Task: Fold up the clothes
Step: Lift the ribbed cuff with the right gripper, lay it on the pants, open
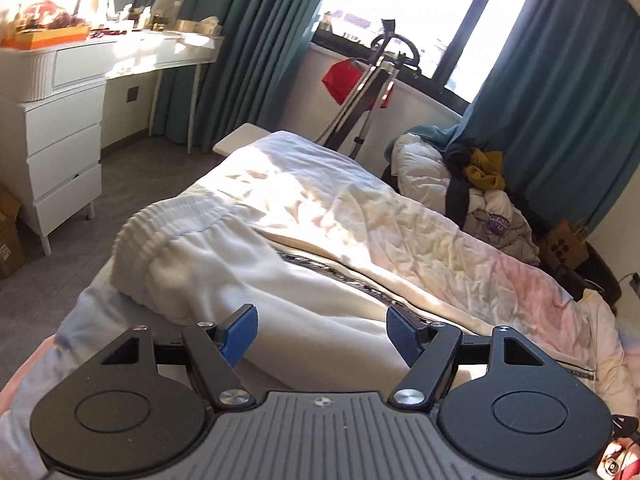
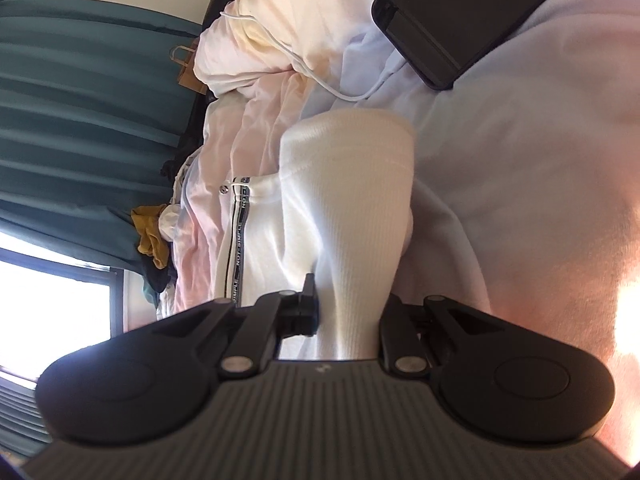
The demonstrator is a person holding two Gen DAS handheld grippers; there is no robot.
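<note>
Bed [image 1: 460,240] with white trousers [image 1: 224,264], phone [image 2: 460,20]

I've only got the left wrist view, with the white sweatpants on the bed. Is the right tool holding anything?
Observer: Yes. The right tool is shut on the white ribbed cuff of the sweatpants.
Operator: Anything lying near that cuff?
Observer: A flat black phone-like slab lies on the pale bedding beyond it.
Operator: Any cable there?
Observer: A thin white cord runs across the bedding beside the slab.
</note>
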